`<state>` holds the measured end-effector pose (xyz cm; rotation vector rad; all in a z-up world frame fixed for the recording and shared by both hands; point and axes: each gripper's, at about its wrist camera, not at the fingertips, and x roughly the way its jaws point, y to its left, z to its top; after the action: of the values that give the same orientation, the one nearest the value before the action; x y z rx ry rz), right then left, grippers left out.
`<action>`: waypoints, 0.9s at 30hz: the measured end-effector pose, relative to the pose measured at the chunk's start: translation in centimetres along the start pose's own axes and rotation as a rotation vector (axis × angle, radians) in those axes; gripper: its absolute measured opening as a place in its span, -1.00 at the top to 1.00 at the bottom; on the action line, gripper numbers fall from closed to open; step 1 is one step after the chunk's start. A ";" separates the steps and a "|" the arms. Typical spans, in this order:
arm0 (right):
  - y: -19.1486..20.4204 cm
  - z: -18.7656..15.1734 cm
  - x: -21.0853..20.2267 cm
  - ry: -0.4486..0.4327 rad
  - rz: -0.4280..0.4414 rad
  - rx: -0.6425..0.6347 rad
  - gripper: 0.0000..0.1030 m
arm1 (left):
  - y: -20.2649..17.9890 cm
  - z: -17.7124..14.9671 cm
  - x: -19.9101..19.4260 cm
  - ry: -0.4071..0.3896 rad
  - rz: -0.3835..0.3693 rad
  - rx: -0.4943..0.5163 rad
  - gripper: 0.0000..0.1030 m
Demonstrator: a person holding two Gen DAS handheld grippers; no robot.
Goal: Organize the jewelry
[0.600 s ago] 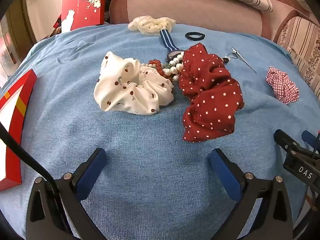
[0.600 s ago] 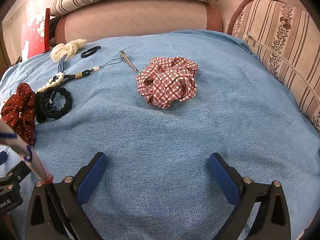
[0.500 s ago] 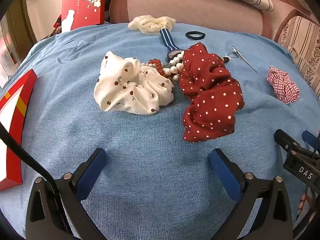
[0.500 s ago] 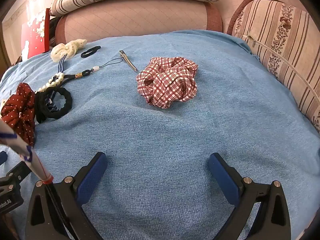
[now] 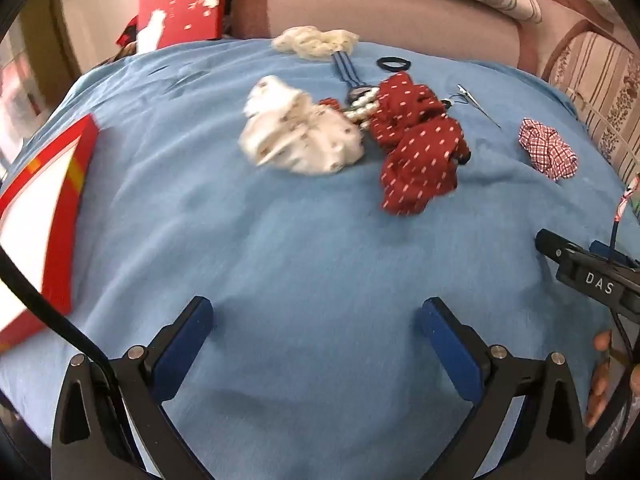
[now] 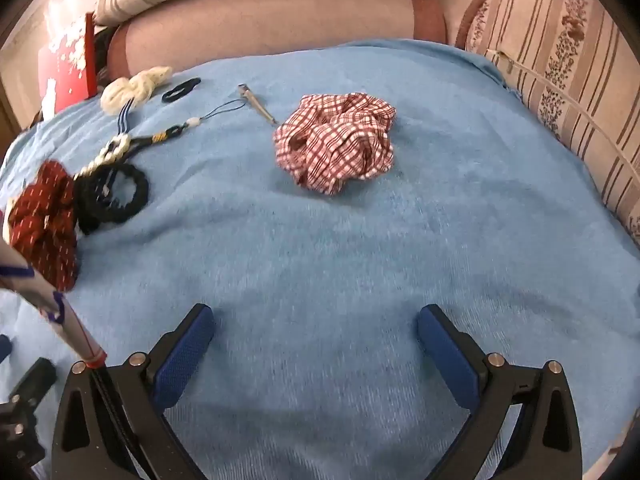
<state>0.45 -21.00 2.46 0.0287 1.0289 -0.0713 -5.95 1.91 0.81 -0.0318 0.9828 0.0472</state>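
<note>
On the blue cloth lie a white cherry-print scrunchie (image 5: 300, 136), a dark red dotted scrunchie (image 5: 418, 148), a pearl bracelet (image 5: 362, 106) between them, and a red checked scrunchie (image 5: 548, 154) at the right. My left gripper (image 5: 316, 334) is open and empty, well short of the pile. My right gripper (image 6: 314, 340) is open and empty, with the checked scrunchie (image 6: 336, 142) ahead of it. The right wrist view also shows a black scrunchie (image 6: 114, 196), a metal hair clip (image 6: 256, 104) and a corded charm (image 6: 192, 123).
A red box (image 5: 40, 216) with a white inside lies at the left edge. A red printed lid (image 5: 180, 0) stands at the back left. A cream scrunchie (image 5: 316, 42) and a thin black hair tie (image 5: 394, 65) lie far back. Sofa cushions (image 6: 260, 36) border the cloth.
My left gripper has pulled back and swung a little left, so the pile looks farther off and more of the red box shows. The right gripper has shifted only slightly.
</note>
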 end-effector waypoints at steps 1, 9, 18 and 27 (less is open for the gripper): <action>0.0 -0.2 -0.2 0.000 -0.001 -0.001 -1.00 | 0.4 -0.4 -0.4 0.003 0.000 -0.010 -1.00; 0.5 -2.8 -2.2 -0.048 -0.028 -0.041 -1.00 | 1.8 -2.9 -2.7 0.009 0.054 -0.025 -1.00; 0.3 -3.5 -2.8 -0.072 -0.005 0.008 -1.00 | 3.2 -1.8 -7.8 -0.132 0.096 -0.041 -0.99; 0.8 -5.3 -3.7 -0.116 -0.026 0.008 -1.00 | 7.3 1.5 -7.1 -0.108 0.084 -0.071 -0.99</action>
<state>-5.92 -19.69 2.83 0.0186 0.9131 -0.0994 -9.03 9.09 7.53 -0.0528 0.8737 0.1593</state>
